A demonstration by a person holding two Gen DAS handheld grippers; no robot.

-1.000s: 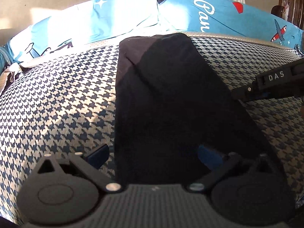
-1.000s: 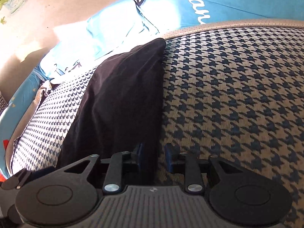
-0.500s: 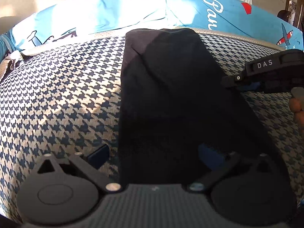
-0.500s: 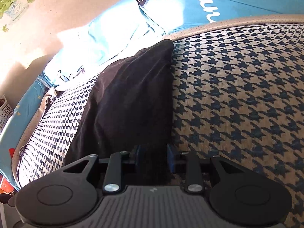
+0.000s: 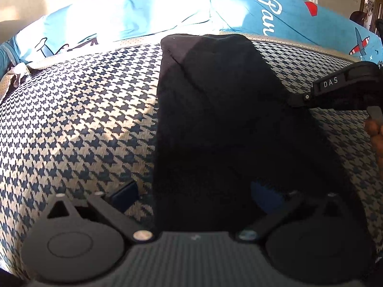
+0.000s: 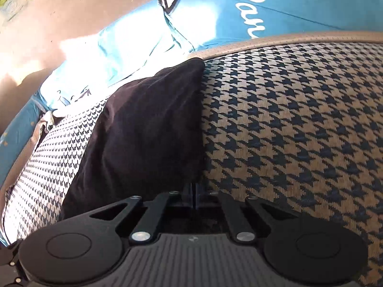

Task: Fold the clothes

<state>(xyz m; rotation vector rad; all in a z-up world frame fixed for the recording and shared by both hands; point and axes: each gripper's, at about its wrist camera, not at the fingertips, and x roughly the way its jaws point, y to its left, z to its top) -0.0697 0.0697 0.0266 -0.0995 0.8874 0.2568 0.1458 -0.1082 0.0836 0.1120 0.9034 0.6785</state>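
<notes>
Houndstooth fabric (image 5: 71,119) covers the work surface, apparently a bed or cushion, with a blue printed sheet (image 5: 167,12) bunched along its far edge. Left wrist view: the black garment (image 5: 215,119) lies flat as a long, narrow strip running from the camera to the far edge. The left gripper (image 5: 194,191) stands with its fingers spread wide, one pad on the houndstooth and the other over the dark cloth, gripping nothing. The right gripper (image 5: 299,99) meets the strip's right edge about halfway along.

Right wrist view: the right gripper (image 6: 194,191) has its fingers drawn together on the near right edge of the black garment (image 6: 148,131), with houndstooth fabric (image 6: 299,119) bare to the right.

Progress assessment: the lengthwise folds appear complete; a crosswise fold, bringing one end over the other, probably remains. No containers are visible in either view.
</notes>
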